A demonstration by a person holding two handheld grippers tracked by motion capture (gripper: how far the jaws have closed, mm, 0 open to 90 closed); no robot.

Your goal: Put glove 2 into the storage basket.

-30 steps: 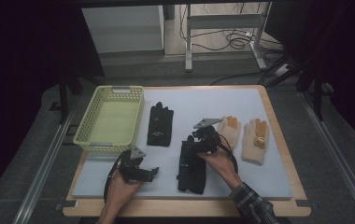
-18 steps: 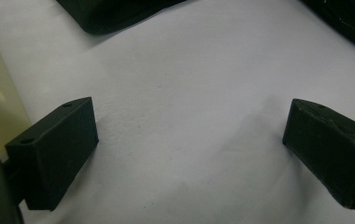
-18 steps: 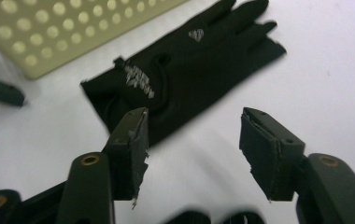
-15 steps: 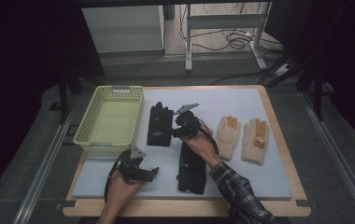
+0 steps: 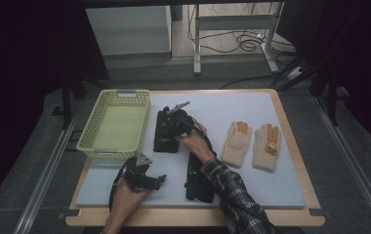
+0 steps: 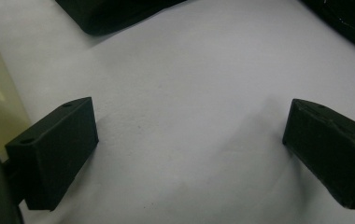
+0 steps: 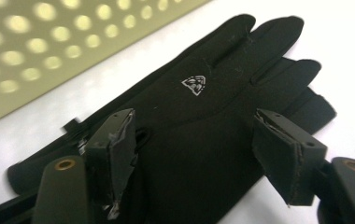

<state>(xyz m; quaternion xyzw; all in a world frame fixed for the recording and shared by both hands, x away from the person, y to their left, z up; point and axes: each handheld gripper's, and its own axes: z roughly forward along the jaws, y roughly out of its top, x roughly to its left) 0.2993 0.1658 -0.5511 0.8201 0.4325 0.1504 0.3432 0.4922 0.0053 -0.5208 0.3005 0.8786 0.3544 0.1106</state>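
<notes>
Now the right hand-held gripper [image 5: 170, 126] is over a black glove [image 5: 165, 132] that lies flat on the bench [image 5: 252, 105], just beside the yellow basket [image 5: 115, 124]. Its jaws have just been opening. In the right gripper view they stand wide, one on each side of the black glove [image 7: 213, 121], and the pads do not press on it. A small white logo [image 7: 194, 85] shows on the back of the glove, and the holed basket wall [image 7: 49, 51] is close behind it.

The left hand-held gripper [image 5: 156, 181] sits low at the near edge of the bench. Its jaws are wide apart with nothing between them, just bare bench [image 6: 189, 116].

A second black glove [image 5: 197, 178] lies near the person's right arm, partly under the checked sleeve [image 5: 232, 192]. Two tan gloves [image 5: 252, 144] lie side by side farther right, well apart from the black ones.
</notes>
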